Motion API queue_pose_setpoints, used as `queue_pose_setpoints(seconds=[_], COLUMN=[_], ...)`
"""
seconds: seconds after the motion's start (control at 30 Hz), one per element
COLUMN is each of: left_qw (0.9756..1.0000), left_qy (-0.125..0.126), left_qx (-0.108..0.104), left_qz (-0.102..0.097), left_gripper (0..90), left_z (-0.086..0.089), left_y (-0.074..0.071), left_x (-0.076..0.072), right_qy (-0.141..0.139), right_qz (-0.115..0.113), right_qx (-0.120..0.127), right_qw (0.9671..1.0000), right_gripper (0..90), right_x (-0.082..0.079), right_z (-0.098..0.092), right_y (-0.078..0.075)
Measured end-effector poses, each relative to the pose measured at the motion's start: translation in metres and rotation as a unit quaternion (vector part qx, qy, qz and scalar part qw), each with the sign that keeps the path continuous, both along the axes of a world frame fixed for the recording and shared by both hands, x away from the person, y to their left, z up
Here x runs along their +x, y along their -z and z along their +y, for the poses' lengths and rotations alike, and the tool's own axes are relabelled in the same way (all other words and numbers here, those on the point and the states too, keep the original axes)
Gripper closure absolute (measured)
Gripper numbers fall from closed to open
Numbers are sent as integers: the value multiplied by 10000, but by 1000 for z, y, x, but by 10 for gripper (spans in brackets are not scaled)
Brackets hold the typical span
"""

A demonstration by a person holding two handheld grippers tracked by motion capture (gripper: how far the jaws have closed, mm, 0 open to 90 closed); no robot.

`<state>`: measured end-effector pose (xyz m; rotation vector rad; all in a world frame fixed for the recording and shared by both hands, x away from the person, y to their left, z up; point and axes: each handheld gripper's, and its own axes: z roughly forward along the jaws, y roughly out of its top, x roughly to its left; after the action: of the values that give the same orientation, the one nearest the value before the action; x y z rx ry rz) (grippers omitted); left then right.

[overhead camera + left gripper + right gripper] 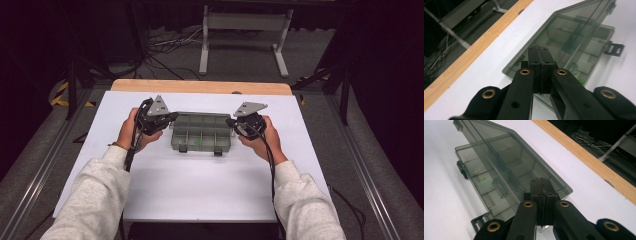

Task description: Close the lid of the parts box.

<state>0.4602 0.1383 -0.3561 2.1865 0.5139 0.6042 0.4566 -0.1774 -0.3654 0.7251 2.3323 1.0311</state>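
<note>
We bring the left tool and right tool, both shut and empty, to the ends of the organizer box mid-surface, where its half-raised lid could slip and slam.

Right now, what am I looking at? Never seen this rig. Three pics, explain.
No robot here: a person in pale sleeves holds a hand gripper in each hand. The high view looks down on a white table; the left gripper and right gripper flank a smoky clear compartment box. The other two pictures come from cameras riding on each gripper, looking along its black jaws. Both pairs of jaws are shut, pads together, with nothing visibly between them. The box lid stands open, tilted up, latches loose. Something small and green lies in one compartment.
</note>
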Motion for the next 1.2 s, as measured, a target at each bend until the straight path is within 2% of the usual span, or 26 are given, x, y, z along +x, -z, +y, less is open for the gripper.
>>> queue_pose_setpoints(seconds=[0.2, 0.4, 0.73, 0.9, 1.2], left_qw=[9999, 9997, 9994, 9991, 9989], left_qy=[123, 236, 338, 379, 413], left_qx=[-47, 44, 91, 201, 213], left_qz=[4, -58, -23, -59, -30], left_gripper=[900, 900, 900, 900, 900], left_z=[-1, -2, 1, 1, 0], left_y=[11, 18, 29, 36, 46], left_x=[-10, -18, -26, -29, -30], right_qy=[-77, -133, -173, -158, -157], right_qz=[72, 127, 102, 150, 152], right_qx=[77, 58, 19, -7, -29], right_qw=[9999, 9998, 9998, 9998, 9998], right_gripper=[900, 900, 900, 900, 900], right_x=[-8, -13, -19, -21, -24], right_z=[-1, -1, -1, -1, 1], right_y=[7, 15, 20, 27, 35])
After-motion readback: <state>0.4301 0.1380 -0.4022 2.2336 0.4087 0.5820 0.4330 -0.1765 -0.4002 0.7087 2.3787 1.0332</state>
